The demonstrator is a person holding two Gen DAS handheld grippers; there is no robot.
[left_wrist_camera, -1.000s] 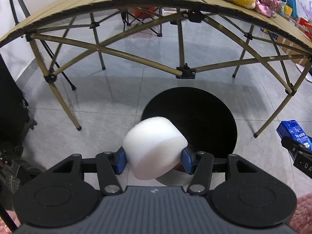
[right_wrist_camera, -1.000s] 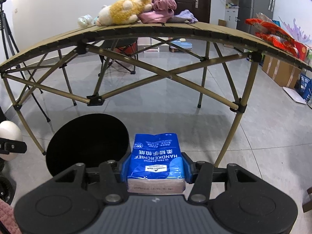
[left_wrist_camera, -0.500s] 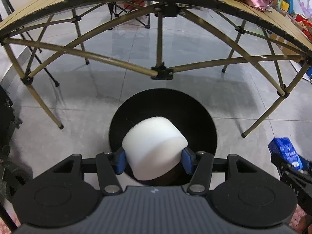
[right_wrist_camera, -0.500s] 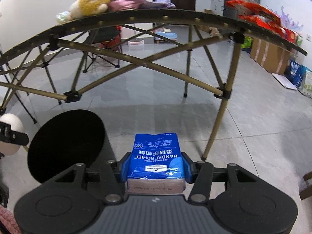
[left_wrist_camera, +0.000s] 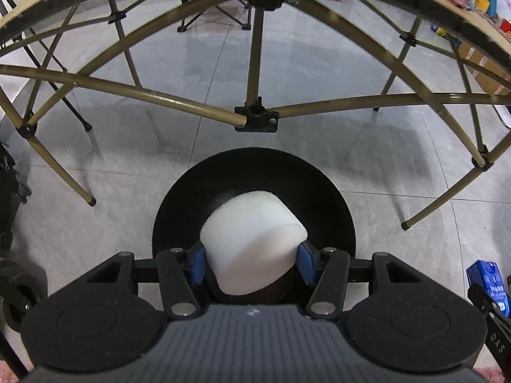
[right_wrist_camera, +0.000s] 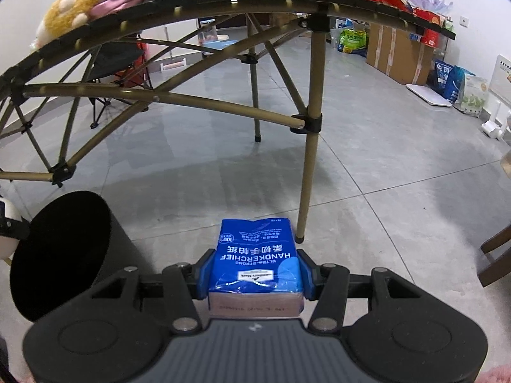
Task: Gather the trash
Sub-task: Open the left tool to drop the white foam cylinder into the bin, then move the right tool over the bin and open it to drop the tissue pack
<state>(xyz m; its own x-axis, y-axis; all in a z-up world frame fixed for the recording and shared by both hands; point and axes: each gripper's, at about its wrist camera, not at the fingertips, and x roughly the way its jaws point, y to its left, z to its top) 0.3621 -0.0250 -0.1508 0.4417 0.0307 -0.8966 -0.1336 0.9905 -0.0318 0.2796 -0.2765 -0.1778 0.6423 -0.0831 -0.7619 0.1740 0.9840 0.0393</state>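
Risk lies mostly with the right claw (right_wrist_camera: pixel 254 269), clamped on a tissue pack (right_wrist_camera: pixel 255 260) while the bin (right_wrist_camera: pixel 60 252) sits at nine o'clock, so dropping now likely hits floor; left claw (left_wrist_camera: pixel 252 263) holds its foam block (left_wrist_camera: pixel 252 242) seemingly over the bin (left_wrist_camera: pixel 252 175).

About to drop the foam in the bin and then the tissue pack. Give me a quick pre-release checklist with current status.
1. Left gripper gripping foam: ok, blue fingers press both sides.
2. Foam over bin mouth: ok in the left wrist view.
3. Bin mouth unobstructed: ok; contents cannot tell, interior is dark.
4. Right gripper gripping tissue pack: ok.
5. Tissue pack over bin: not ok, bin sits off to its left.
6. Table brace clear of the drop: ok, beyond the bin.
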